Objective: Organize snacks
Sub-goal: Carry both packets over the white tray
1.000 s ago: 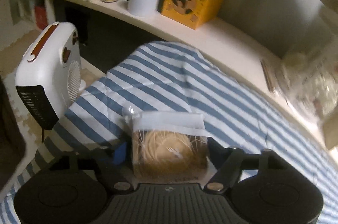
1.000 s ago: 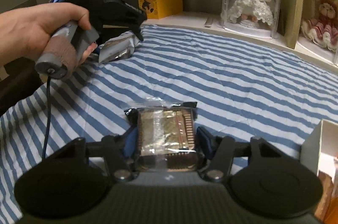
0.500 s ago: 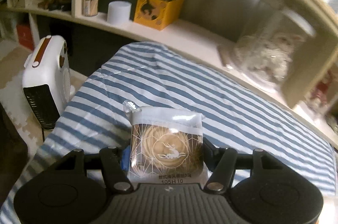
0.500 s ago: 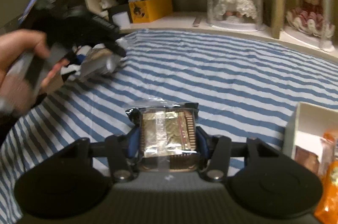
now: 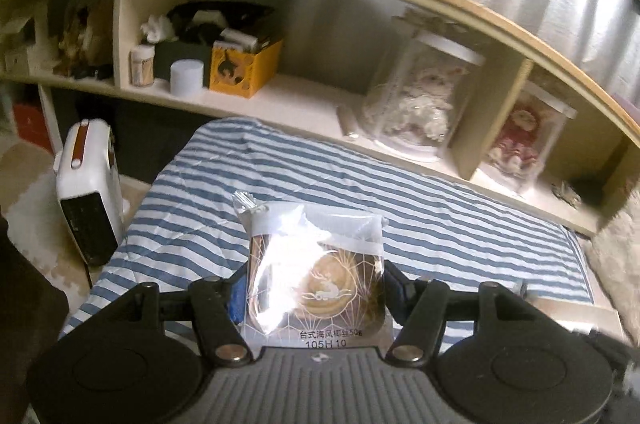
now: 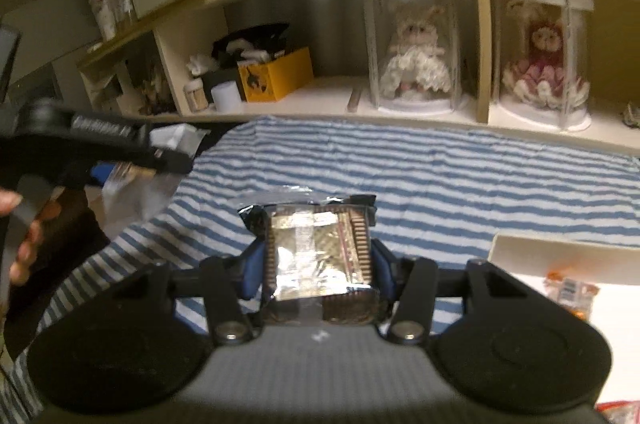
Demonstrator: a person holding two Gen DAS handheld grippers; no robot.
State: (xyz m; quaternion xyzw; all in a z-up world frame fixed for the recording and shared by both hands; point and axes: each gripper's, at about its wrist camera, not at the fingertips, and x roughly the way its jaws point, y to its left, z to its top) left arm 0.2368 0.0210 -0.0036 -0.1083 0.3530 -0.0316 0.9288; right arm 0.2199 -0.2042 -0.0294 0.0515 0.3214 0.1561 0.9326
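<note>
Both hands have lifted since a second ago, and the left view has swung rightward from the white heater (image 5: 90, 190) to take in the doll cases on the shelf (image 5: 304, 104).

Nearest, the left gripper (image 5: 316, 288) has its jaws clenched on a clear-wrapped pastry packet (image 5: 316, 264), which stands upright above the striped bed (image 5: 420, 224). The right gripper (image 6: 318, 264) pins a foil-wrapped biscuit pack (image 6: 320, 252) the same way, tilted downward.

At four o'clock in the right view sits the white box (image 6: 560, 252), an orange snack (image 6: 570, 294) already inside.

At nine o'clock there, the person's hand (image 6: 24, 244) carries the left tool close by; the two grippers could knock together on the way to the box. Glossy film may also slip from either grip.
</note>
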